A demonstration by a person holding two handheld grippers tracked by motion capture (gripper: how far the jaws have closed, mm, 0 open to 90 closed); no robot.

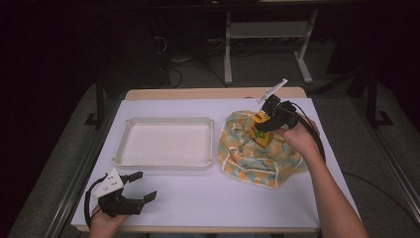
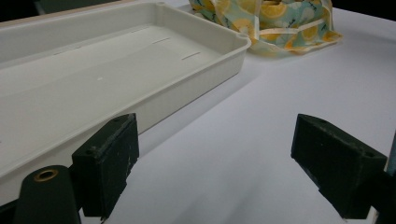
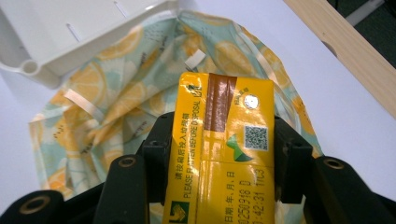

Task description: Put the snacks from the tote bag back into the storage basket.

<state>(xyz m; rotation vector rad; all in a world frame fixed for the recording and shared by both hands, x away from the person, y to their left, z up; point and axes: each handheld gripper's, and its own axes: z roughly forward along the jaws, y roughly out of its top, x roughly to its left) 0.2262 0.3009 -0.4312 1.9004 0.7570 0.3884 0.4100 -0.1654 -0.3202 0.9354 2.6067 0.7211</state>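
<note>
Overhead first: right gripper (image 1: pixel 261 126) holds a yellow carton (image 1: pixel 261 133) above the patterned bag (image 1: pixel 257 153), right of the tray (image 1: pixel 166 144); left gripper (image 1: pixel 141 186) rests near-left, jaws spread on nothing. Left gripper view adds bare counter (image 2: pixel 243 140). Right gripper view reveals jaws clamping the carton's sides; cloth could snag and drag.

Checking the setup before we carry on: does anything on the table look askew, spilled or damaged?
Nothing is spilled or broken. The fruit-print cloth bag lies crumpled and open beside the white tray, which sits square. The yellow drink carton in the right claw is creased on its top but looks intact.
</note>
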